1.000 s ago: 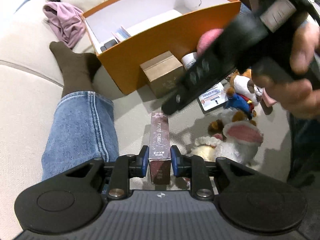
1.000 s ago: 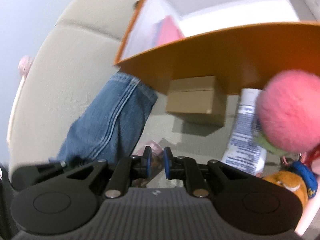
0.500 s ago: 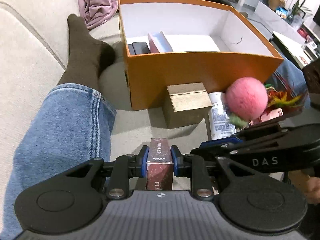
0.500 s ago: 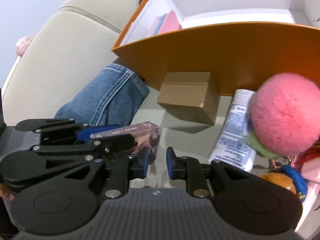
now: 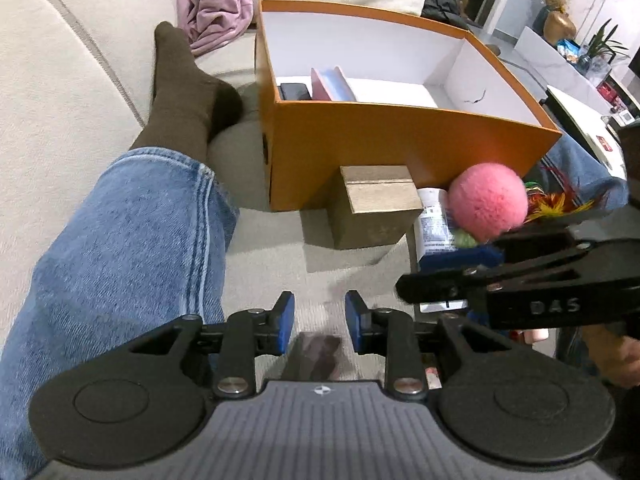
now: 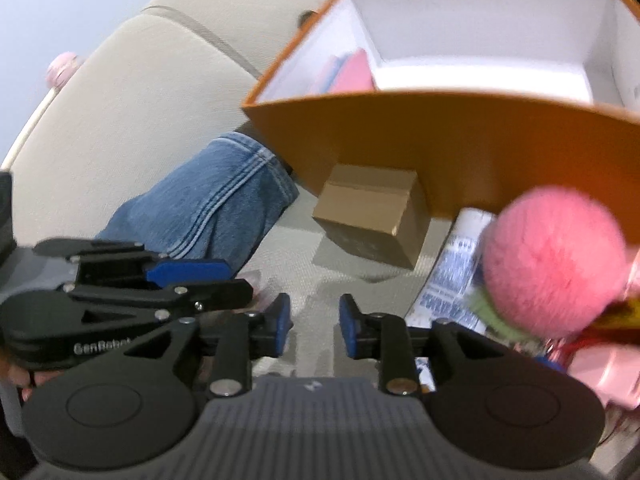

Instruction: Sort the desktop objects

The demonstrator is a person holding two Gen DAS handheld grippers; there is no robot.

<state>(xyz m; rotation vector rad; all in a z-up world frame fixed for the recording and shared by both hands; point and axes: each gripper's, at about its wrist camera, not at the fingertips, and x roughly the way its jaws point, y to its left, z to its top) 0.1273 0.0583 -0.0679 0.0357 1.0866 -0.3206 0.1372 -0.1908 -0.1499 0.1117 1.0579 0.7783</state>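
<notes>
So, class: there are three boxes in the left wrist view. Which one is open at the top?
The big orange box: it has no lid, showing its white inside. The gold box and the dark card box are closed.

My left gripper [image 5: 319, 318] is opening and no longer clamps the dark card box [image 5: 318, 354], which now sits blurred below the pads. My right gripper [image 6: 315, 326] is opening too, empty.

A home living room: a cream fabric sofa [image 5: 60, 92] fills the view, a lilac garment [image 5: 212, 4] crumpled at 11 o'clock, a person's jeans leg [image 5: 120, 248] stretched across the cushions, and houseplants [image 5: 602, 42] on a white sideboard [image 5: 560, 64] at 2 o'clock.
</notes>
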